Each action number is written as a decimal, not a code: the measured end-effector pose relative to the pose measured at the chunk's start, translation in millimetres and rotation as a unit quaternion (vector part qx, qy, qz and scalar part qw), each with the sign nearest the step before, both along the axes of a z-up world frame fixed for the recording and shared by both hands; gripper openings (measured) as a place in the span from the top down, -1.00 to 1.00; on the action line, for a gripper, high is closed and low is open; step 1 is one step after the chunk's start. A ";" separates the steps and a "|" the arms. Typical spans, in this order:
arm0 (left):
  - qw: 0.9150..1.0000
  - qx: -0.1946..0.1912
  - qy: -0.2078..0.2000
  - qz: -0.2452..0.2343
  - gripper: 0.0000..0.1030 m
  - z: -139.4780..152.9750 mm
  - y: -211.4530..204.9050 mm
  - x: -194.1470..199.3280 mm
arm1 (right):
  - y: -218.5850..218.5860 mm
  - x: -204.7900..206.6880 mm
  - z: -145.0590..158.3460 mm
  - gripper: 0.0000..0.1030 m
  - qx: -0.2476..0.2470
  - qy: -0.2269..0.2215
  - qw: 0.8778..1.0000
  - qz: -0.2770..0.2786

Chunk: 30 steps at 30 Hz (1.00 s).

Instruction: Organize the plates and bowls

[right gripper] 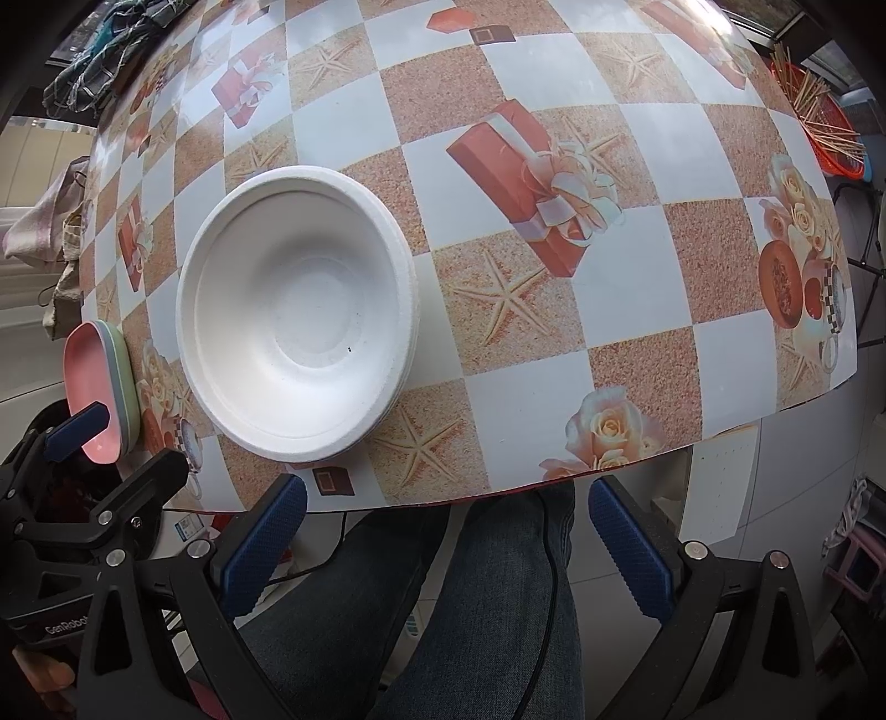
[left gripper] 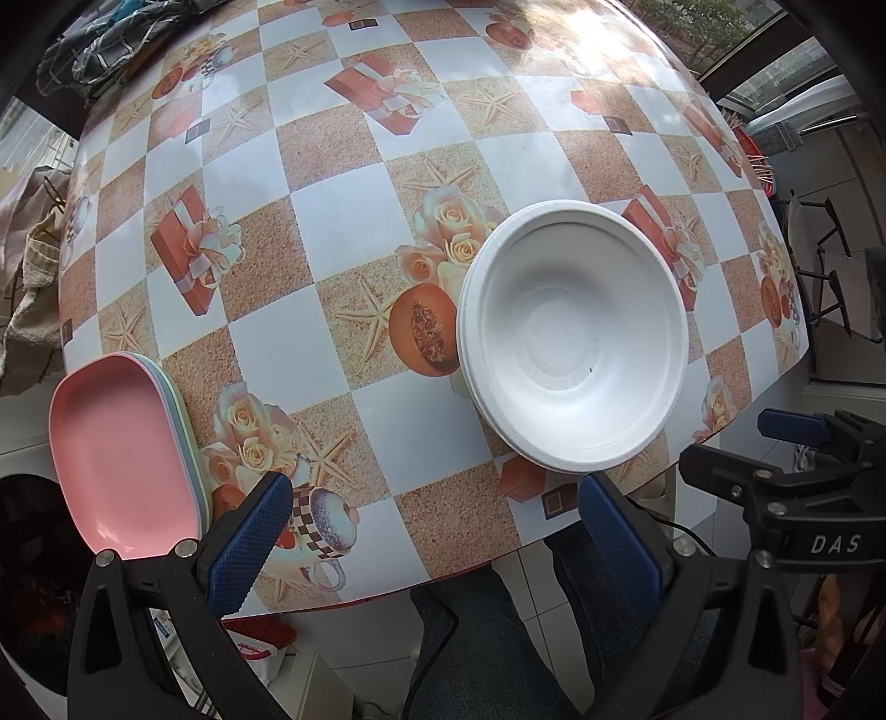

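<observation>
Left wrist view. Blue-padded fingers of the left gripper (left gripper: 426, 531) frame the bottom of the picture, spread wide and holding nothing, poised over the near edge of the table (left gripper: 354, 232). A stack of white bowls (left gripper: 576, 338), nested rim on rim, sits near that edge just beyond the right-hand finger. A stack of plates (left gripper: 124, 454), pink on top with paler ones beneath, lies at the table's left corner, partly overhanging it and just beside the left-hand finger. The right gripper (left gripper: 797, 454) enters at right, off the table; whether it is spread or closed cannot be told here. A bundle of dark cloth (left gripper: 105, 39) lies at the far left corner.

Right wrist view. Fingers of the right gripper (right gripper: 446, 543) are likewise released and empty, held above the person's jeans-clad knees (right gripper: 443, 609), short of the table edge. The bowls (right gripper: 299, 315) sit ahead and to the left; the plates (right gripper: 97, 382) lie farther left, with one fingertip of the left gripper (right gripper: 77, 429) in front of them. A red basket of sticks (right gripper: 819, 116) stands at the far right.

Judgement: both kinds appear already stacked, so any remaining step is tidying. To shift a stack well, pinch across all rims at once and slide it inward, since the overhanging plates could tip.
</observation>
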<state>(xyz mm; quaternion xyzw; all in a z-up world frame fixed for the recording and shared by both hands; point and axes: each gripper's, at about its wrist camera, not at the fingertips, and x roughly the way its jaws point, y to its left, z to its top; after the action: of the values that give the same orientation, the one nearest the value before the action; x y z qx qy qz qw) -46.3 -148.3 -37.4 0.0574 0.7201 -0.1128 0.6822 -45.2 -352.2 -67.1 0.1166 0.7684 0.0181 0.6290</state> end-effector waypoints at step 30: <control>1.000 0.007 -0.010 0.027 -0.99 -15.7 -13.3 25.9 | -12.0 21.8 -22.2 -1.00 -0.018 0.012 1.000 0.005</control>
<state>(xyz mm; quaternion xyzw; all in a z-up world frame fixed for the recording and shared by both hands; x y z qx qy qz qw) -20.4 -161.6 -53.1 0.0438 0.7156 -0.0891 0.6914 -23.4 -364.1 -89.3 0.1012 0.7768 0.0058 0.6215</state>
